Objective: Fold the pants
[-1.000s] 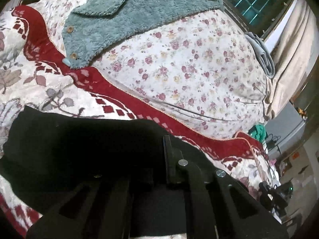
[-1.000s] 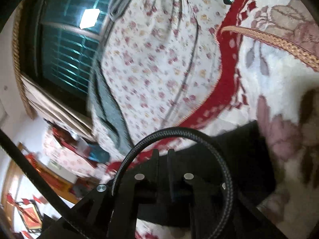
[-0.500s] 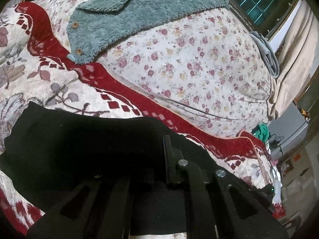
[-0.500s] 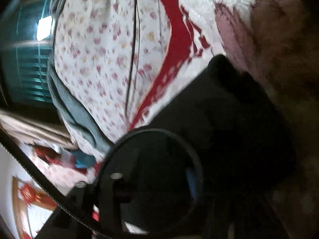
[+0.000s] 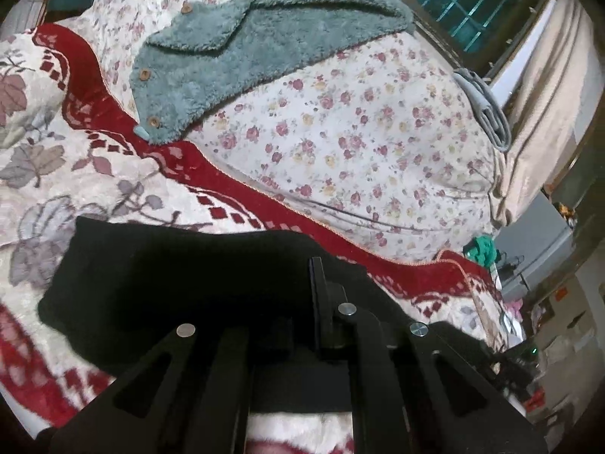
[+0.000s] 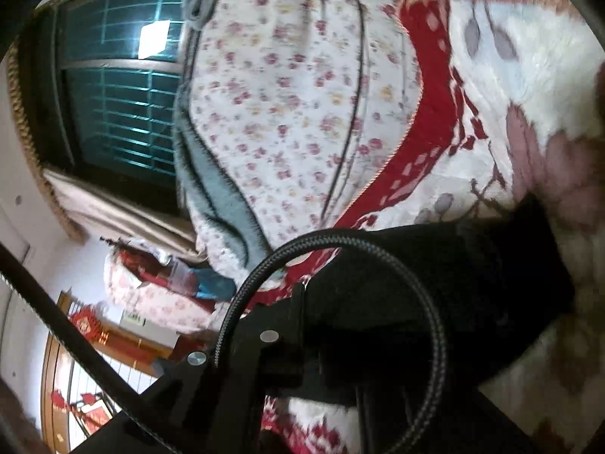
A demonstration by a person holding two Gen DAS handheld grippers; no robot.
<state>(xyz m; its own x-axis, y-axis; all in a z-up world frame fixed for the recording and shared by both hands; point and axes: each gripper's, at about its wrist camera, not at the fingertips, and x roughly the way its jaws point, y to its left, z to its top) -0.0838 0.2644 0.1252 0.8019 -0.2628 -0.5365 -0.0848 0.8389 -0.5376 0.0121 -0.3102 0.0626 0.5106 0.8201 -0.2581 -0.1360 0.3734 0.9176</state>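
Partly folded: black pants bunched ahead of left claw and right claw, both pinching pants fabric. Flattening, final fold outstanding.

Left gripper jaws closed, tilted downward, right gripper jaws just closing, rolled sideways

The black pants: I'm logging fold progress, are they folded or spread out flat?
Folded, at least partly: the black pants form a compact, thick bundle on the blanket, no separate legs showing.
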